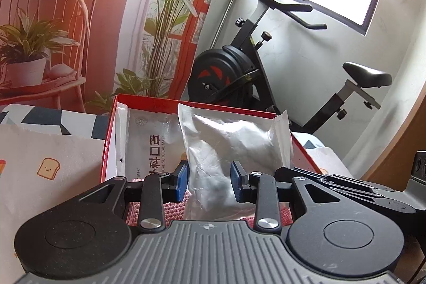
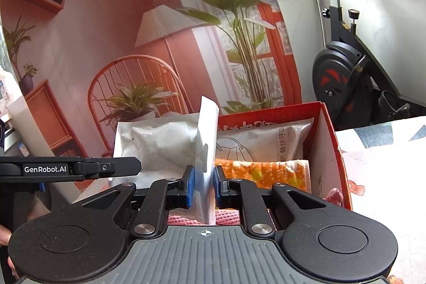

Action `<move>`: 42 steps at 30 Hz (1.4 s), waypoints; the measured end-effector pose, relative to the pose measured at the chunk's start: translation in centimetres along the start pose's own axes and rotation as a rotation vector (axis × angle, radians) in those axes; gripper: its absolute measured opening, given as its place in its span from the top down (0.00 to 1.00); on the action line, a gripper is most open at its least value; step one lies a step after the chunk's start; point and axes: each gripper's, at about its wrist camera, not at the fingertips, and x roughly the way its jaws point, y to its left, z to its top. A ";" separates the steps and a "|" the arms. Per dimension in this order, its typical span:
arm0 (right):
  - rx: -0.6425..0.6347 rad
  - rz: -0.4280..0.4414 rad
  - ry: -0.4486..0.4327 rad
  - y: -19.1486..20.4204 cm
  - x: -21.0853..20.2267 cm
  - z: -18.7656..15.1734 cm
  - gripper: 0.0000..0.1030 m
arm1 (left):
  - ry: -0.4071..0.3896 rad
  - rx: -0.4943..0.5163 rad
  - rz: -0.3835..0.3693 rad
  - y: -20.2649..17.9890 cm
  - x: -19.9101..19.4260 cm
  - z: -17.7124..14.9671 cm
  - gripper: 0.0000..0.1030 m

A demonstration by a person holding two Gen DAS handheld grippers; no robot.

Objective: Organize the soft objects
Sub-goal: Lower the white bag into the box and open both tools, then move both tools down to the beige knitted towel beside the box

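A crinkled silver pouch (image 1: 229,151) is held up over an open red box (image 1: 109,140). My left gripper (image 1: 209,182) is shut on the pouch's lower part, a blue pad pressing each side. In the right wrist view the same pouch (image 2: 159,145) is seen from its side, and my right gripper (image 2: 204,186) is shut on its thin flat edge. The left gripper (image 2: 137,167) reaches in from the left of that view to the pouch. Inside the red box (image 2: 330,151) lie a white mask pack (image 2: 266,140), an orange patterned cloth (image 2: 266,172) and a pink knit piece (image 2: 229,216).
A second mask pack (image 1: 149,145) stands against the box's left wall. The box sits on a patterned tablecloth (image 2: 386,164), with a toast-print sheet (image 1: 48,167) to its left. An exercise bike (image 1: 239,71) stands behind, before a printed backdrop. A person's hand (image 2: 4,236) shows at the left edge.
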 end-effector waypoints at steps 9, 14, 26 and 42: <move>-0.001 -0.117 0.128 -2.8 3.8 -0.4 0.87 | 0.162 0.005 0.028 -0.2 6.3 0.4 0.66; 0.004 -0.169 0.173 -3.6 4.7 -0.6 0.87 | 0.196 0.058 0.050 -1.2 7.9 0.2 0.63; -0.143 -0.248 0.134 -1.0 3.9 -1.1 0.67 | 0.162 0.100 0.014 -1.4 6.0 0.7 0.39; -0.214 -0.197 -0.227 0.4 -7.1 -7.1 0.10 | -0.094 0.155 0.071 -1.1 -4.9 -3.6 0.16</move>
